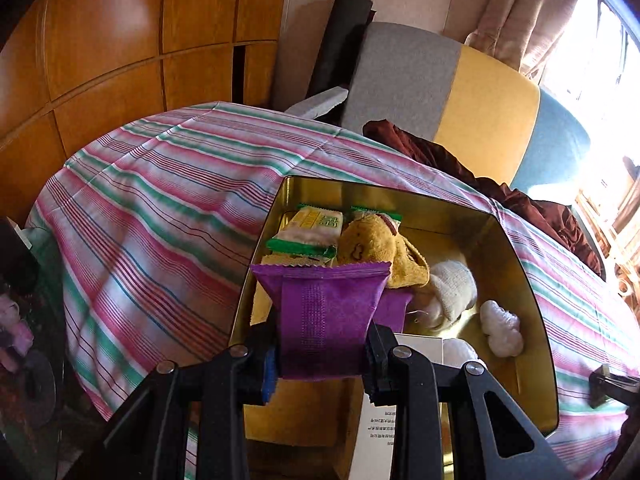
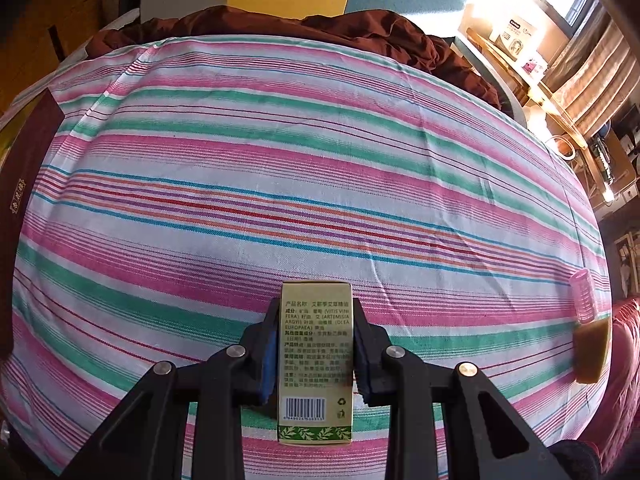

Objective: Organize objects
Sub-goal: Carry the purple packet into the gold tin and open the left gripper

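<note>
- Purple packet point(image 1: 326, 316) is closest to the left camera; the left gripper point(image 1: 320, 354) has its jaws clamped on its lower part, so the sealed upper edge stands free above the tin.
- Under and behind it is the gold tin point(image 1: 516, 280), open on the striped cloth point(image 1: 160, 184). It already holds green snack packets point(image 1: 308, 232), a yellow plush toy point(image 1: 376, 246), some white soft things point(image 1: 500, 328) and a white box point(image 1: 380, 420).
- I judge that the packet is held over the near left part of the tin because it goes in there, beside the other snacks.
- On the right side, the right gripper point(image 2: 314, 354) has its jaws pressed on the two long sides of a small green box point(image 2: 316, 360), with the printed label facing the camera. It is over the cloth; whether it touches the cloth I cannot tell.
- This grip by the narrow sides keeps the box straight, probably for placing it into the tin later.
- A pink roller point(image 2: 582, 296) and a brown block point(image 2: 592, 354) lie at the right edge of the cloth, well apart from the box, not yet sorted.
</note>
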A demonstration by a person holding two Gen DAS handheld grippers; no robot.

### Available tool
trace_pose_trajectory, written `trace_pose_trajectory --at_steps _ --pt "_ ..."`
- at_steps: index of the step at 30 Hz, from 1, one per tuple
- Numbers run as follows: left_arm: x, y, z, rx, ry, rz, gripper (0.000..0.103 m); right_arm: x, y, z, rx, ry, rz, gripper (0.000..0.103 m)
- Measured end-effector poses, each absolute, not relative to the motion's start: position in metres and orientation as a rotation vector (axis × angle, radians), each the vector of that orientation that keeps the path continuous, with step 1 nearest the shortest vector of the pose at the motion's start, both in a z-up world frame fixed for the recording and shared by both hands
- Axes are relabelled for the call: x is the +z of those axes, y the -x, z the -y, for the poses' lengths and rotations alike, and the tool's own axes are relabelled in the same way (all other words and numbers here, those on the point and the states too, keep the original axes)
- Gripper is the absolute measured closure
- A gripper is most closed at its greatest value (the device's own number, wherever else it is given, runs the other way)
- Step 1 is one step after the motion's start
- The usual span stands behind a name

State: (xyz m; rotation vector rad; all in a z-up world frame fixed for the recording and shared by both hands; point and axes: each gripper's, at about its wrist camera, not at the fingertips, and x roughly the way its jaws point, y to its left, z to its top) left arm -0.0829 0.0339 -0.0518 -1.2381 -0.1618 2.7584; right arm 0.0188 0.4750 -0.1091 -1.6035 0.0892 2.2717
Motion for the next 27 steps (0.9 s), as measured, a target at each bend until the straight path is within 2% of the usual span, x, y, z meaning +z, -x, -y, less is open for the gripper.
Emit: trace_pose_trajectory --at_steps 9,22,27 --pt "-0.065 0.094 -0.042 2.736 1.291 0.126 0.070 -0.111 -0.022 -0.476 2.271 1.602 -0.068 0.073" --pt "-0.071 0.116 -0.069 2.688 1.264 -0.054 0.070 -0.111 -0.021 -0.477 2.270 1.600 -0.047 0.073" --pt "-0.079 0.127 -0.092 2.586 1.261 -0.136 0.062 -0.111 -0.022 -0.476 2.270 1.599 -0.047 0.073"
